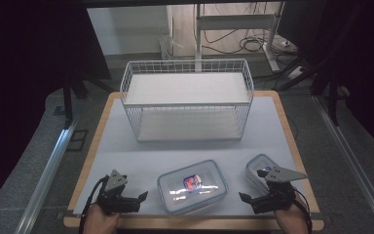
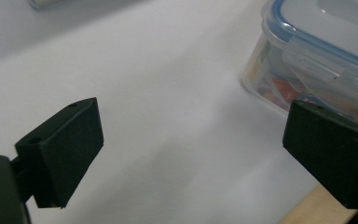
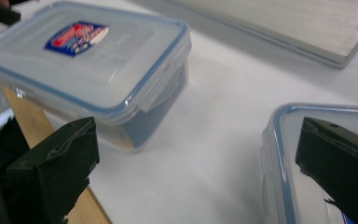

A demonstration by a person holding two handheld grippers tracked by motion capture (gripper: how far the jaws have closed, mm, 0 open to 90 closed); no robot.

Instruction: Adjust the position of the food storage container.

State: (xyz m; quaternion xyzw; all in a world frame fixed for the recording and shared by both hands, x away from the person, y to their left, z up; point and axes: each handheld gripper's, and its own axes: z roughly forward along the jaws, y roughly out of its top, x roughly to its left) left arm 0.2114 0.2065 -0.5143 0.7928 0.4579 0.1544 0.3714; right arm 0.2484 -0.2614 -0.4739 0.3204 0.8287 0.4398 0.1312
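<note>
In the high view, the large clear plastic box with the blue-rimmed snap lid [image 1: 192,186] is lying near the middle of the surface's [image 1: 126,146] near edge, between the two pairs of tongs. The left tongs [image 1: 137,199] are resting by the near left corner, open and holding nothing. The right tongs [image 1: 246,199] are sitting by the near right corner, open too, just in front of a smaller clear plastic box with a blue-rimmed lid [image 1: 259,168]. A white wire basket shelf [image 1: 187,100] is standing toward the far edge.

In the left gripper view, the large box [image 2: 317,51] is showing beyond the right-hand jaw, apart from it, with reddish contents inside.

In the right gripper view, the large box [image 3: 86,70] is carrying a blue and red label, and the smaller box [image 3: 284,154] is lying beside the right-hand jaw.
</note>
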